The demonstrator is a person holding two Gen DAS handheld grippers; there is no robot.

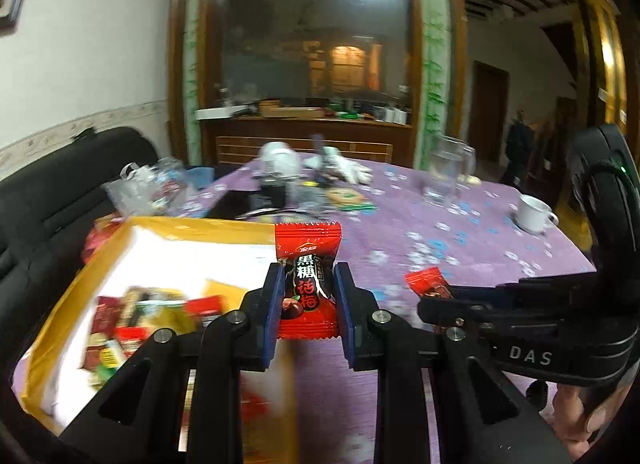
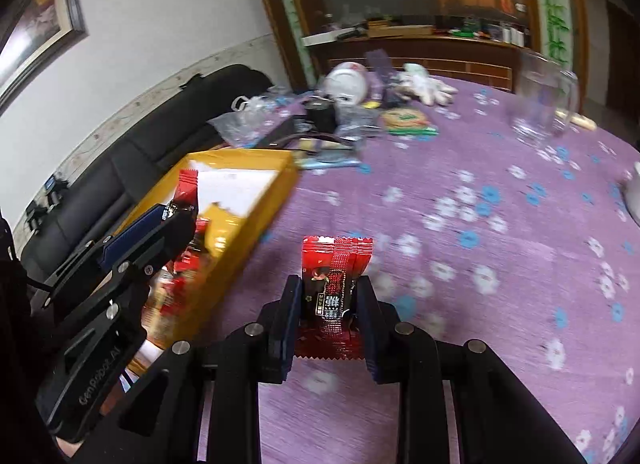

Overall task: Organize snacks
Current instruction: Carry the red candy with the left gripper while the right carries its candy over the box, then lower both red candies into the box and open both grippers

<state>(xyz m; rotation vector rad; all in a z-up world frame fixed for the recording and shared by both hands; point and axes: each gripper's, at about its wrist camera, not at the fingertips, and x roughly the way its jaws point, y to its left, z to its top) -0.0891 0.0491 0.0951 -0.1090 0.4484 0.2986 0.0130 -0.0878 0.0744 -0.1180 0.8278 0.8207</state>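
My left gripper [image 1: 308, 296] is shut on a red candy packet [image 1: 307, 260] with black Chinese lettering, held upright by the right rim of the yellow box [image 1: 68, 304]. The box has a white floor and holds several snack packets [image 1: 120, 328]. My right gripper [image 2: 329, 304] is shut on another red candy packet [image 2: 336, 264], above the purple flowered tablecloth [image 2: 500, 264]. In the right wrist view the left gripper [image 2: 176, 219] hovers over the yellow box [image 2: 256, 199] with its candy [image 2: 187, 187]. In the left wrist view the right gripper [image 1: 436, 296] holds its candy [image 1: 428, 283] at right.
At the table's far side stand a glass pitcher [image 1: 448, 171], a white mug [image 1: 534, 213], a white bowl [image 1: 280, 157], white gloves [image 1: 344, 167], a round snack pack [image 1: 346, 197] and plastic bags [image 1: 148, 187]. A black sofa [image 1: 48, 199] lies to the left.
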